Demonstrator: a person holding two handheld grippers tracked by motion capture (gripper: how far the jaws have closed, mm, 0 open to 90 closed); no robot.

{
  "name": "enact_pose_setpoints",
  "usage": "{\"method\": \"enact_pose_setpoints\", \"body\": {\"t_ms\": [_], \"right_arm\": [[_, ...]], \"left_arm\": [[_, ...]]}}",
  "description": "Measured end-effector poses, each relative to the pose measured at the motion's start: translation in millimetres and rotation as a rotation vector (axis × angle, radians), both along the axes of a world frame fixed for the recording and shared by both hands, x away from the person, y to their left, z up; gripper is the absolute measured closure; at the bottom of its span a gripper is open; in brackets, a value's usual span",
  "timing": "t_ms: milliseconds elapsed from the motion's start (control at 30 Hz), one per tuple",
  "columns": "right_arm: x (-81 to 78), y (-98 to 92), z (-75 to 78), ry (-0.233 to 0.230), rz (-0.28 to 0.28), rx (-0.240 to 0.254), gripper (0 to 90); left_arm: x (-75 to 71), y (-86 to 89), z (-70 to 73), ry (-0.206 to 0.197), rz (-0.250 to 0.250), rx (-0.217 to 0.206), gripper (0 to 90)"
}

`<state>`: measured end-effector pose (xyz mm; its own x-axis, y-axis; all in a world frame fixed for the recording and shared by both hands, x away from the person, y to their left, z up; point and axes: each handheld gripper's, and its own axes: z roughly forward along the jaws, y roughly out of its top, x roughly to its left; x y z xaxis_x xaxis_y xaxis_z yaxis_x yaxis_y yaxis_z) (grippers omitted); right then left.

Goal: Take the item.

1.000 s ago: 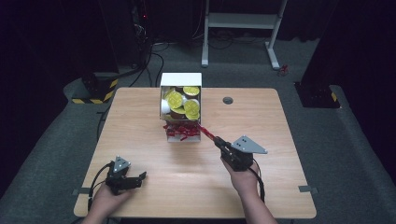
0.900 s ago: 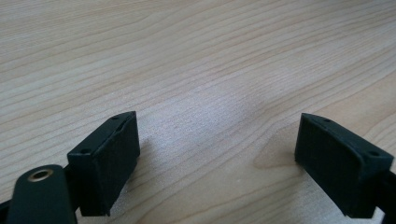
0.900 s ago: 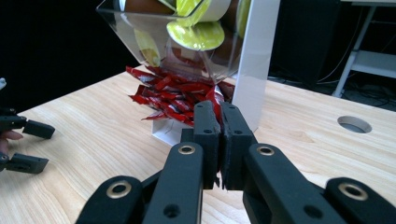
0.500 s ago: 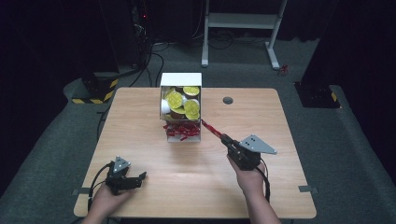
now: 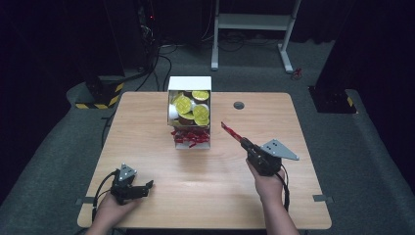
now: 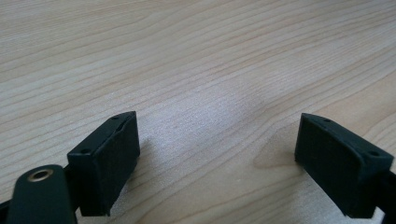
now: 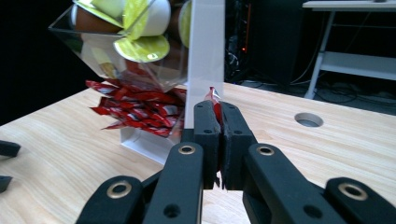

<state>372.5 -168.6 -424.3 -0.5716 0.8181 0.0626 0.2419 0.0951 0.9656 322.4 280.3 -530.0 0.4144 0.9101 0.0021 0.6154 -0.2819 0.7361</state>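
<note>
Nearest the person, the left gripper (image 5: pixel 131 188) rests low on the tabletop (image 5: pixel 195 166) with its jaws standing wide apart; between them in the left gripper view lies only bare wood grain.

The right gripper (image 5: pixel 247 145) is held above the tabletop, its jaws pressed together on a thin red sachet (image 5: pixel 230 131), which sticks out past the jaw tips and slants up and away toward the box. In the right gripper view the sachet's (image 7: pixel 215 105) red end peeks out just above the closed jaws (image 7: pixel 220 140).

Just beyond and to the left of those jaws stands a white dispenser box (image 5: pixel 190 84) with a clear front. Its lower tray holds a heap of red sachets (image 7: pixel 140 109), spilling toward the open edge; the white side wall of the box rises directly ahead of the jaw tips, close to the held sachet. Higher in the box sit round capsules with yellow lids (image 5: pixel 184 104).

To the right, beyond the jaws, a round cable hole (image 7: pixel 308 120) is set into the tabletop. Past the far edge, a white frame (image 5: pixel 254 22) stands on the dark floor.
</note>
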Motion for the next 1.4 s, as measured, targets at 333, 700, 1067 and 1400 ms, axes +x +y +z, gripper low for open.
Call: {"method": "enact_pose_setpoints", "body": {"t_ms": [333,700,1067,1400], "right_arm": [[7.7,-12.5,-7.6,0.014,-0.055,-0.014,87.3],[15.0,-24.7,-16.2,0.032,-0.111,-0.03,87.3],[21.9,-34.0,-25.3,0.053,-0.153,-0.046,87.3],[26.4,-42.5,-30.6,0.077,-0.18,-0.034,87.3]], "left_arm": [[-0.1,0.0,0.0,0.001,0.0,0.0,14.2],[-0.3,0.1,0.0,0.001,0.0,0.0,14.3],[-0.6,0.2,-0.1,-0.002,0.0,-0.001,14.3],[-0.7,0.5,-0.1,-0.002,-0.001,-0.002,14.3]]}}
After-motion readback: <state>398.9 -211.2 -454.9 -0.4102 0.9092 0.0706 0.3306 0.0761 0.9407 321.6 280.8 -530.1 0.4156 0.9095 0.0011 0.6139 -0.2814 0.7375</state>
